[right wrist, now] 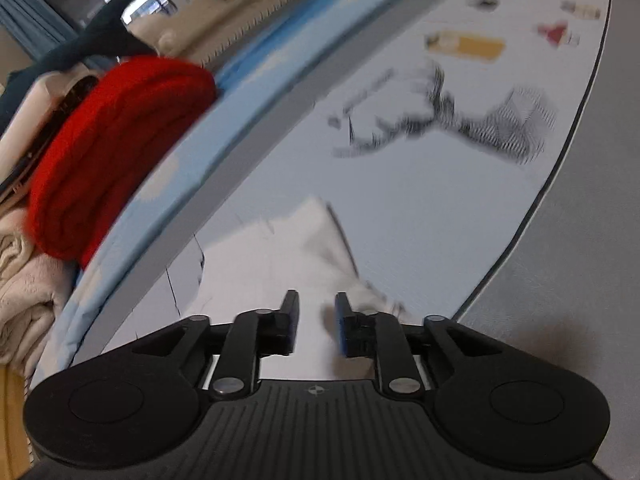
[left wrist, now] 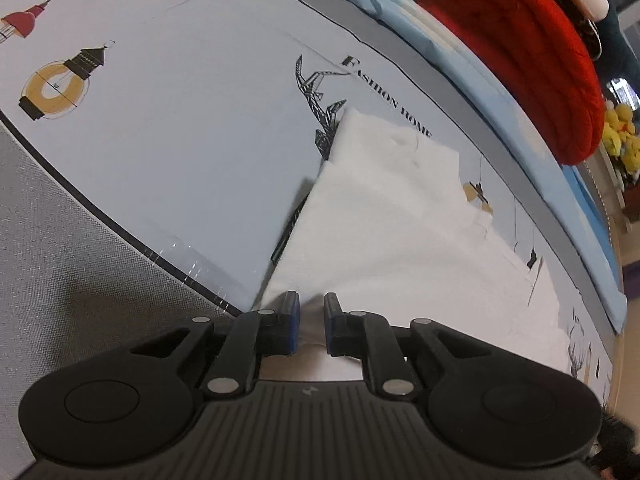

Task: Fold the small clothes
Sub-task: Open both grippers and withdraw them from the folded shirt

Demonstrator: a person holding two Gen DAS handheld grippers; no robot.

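A white folded garment point(left wrist: 392, 208) lies on a pale blue printed sheet point(left wrist: 180, 120). My left gripper point(left wrist: 311, 304) hovers over the garment's near edge with a narrow gap between its blue pads. White cloth shows through the gap, and the pads do not seem to press on it. In the blurred right wrist view the same white garment point(right wrist: 272, 264) runs forward from my right gripper point(right wrist: 316, 300). That gripper stands open a little wider over the cloth. Nothing is pinched between its fingers.
A red knitted bundle point(left wrist: 520, 52) point(right wrist: 112, 140) sits on a light blue cover point(left wrist: 480, 80) along the sheet's far side. Beige folded cloth point(right wrist: 24, 288) lies beside it. A grey surface point(left wrist: 60, 240) point(right wrist: 580, 240) borders the sheet. Yellow plush toys point(left wrist: 620, 132) stand beyond.
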